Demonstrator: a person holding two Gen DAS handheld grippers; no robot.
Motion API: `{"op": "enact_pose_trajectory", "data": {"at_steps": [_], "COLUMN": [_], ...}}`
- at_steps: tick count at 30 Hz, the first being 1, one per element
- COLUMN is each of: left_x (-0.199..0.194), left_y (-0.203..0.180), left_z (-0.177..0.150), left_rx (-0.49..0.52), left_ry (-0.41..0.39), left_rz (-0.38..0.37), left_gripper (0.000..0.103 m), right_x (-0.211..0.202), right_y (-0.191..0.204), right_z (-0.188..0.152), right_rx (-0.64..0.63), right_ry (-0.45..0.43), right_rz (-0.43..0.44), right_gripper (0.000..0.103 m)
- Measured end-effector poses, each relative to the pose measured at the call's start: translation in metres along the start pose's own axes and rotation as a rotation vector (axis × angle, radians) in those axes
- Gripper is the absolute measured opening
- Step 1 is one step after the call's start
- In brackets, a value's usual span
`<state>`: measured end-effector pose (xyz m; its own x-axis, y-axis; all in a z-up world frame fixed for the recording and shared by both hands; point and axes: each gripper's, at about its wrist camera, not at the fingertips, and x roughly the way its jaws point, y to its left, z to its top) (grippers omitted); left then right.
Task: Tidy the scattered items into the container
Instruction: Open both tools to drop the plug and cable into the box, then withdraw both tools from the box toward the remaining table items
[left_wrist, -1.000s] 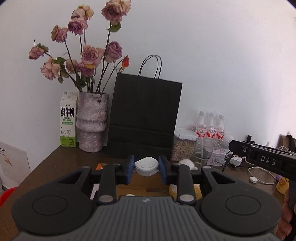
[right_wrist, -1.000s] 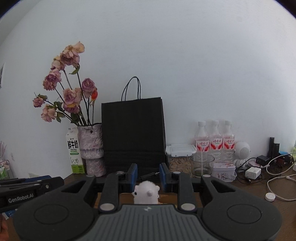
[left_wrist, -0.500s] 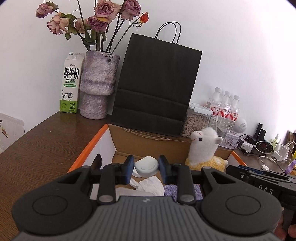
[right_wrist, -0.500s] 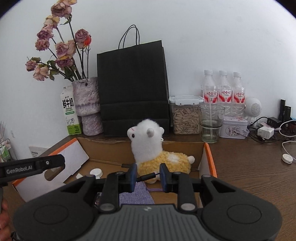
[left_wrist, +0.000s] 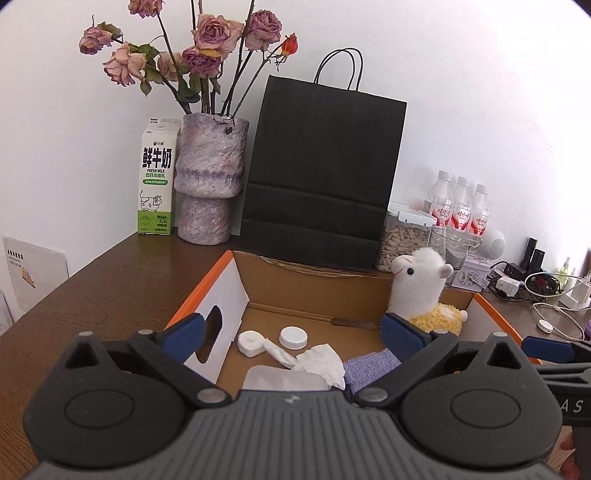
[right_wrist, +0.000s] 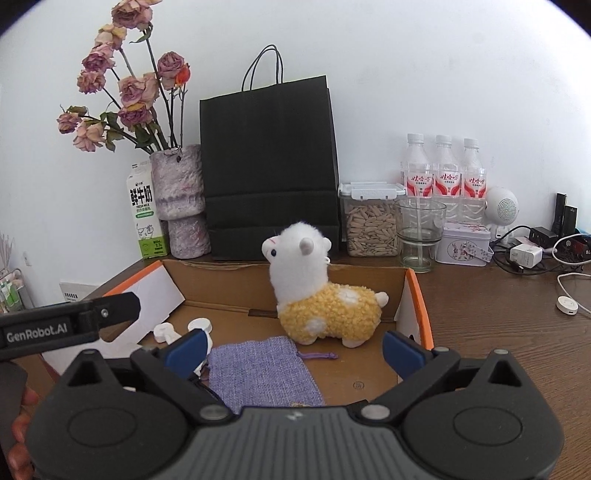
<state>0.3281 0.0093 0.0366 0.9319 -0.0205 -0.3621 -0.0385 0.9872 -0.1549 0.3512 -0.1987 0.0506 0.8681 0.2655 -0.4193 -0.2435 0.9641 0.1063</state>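
An open cardboard box (left_wrist: 207, 291) (right_wrist: 417, 295) with orange edges sits on the brown table. My left gripper (left_wrist: 293, 332) hovers over its left half, jaws opening wide, nothing pressed between them. A pale rounded case (left_wrist: 284, 376) lies free just below it, beside a crumpled tissue (left_wrist: 317, 363) and a white cap (left_wrist: 293, 336). My right gripper (right_wrist: 295, 350) is over the right half, jaws also opening. The white and yellow alpaca plush (right_wrist: 321, 295) (left_wrist: 421, 291) stands free beyond its fingertips. A purple pouch (right_wrist: 262, 369) lies under it.
Behind the box stand a black paper bag (right_wrist: 269, 166), a vase of dried roses (left_wrist: 210, 177) and a milk carton (left_wrist: 157, 177). To the right are a seed jar (right_wrist: 371, 221), a glass (right_wrist: 419, 232), water bottles (right_wrist: 443, 173), a tin and tangled chargers (right_wrist: 532, 251).
Both grippers sank over the box and spread wide. The left let go of the white case. The right released the plush, which now stands in the box.
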Motion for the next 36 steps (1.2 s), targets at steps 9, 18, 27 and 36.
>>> {"op": "enact_pose_trajectory", "data": {"at_steps": [9,18,27,36], "left_x": [-0.010,-0.039,-0.053,-0.080], "left_y": [0.005,0.008,0.020,0.032], "left_z": [-0.002,-0.002,-0.012,-0.032], "left_rx": [-0.017,-0.031,-0.038,-0.022], "left_ry": [-0.044,-0.198,-0.177,-0.162], "left_rz": [0.002,0.000,-0.027,-0.043], "left_gripper": [0.103,0.103,0.103,0.103], "right_x": [-0.005,-0.021,-0.045,-0.073], "right_y": [0.002,0.007,0.022,0.026], "right_z": [-0.001,-0.006,-0.030,-0.054], "right_rx": [-0.006,-0.035,-0.140,-0.185], "right_ry": [-0.015,-0.055,-0.066,-0.087], "right_rz": [-0.008,-0.003,0.017,0.005], "right_gripper": [0.101,0.101,0.101,0.101]}}
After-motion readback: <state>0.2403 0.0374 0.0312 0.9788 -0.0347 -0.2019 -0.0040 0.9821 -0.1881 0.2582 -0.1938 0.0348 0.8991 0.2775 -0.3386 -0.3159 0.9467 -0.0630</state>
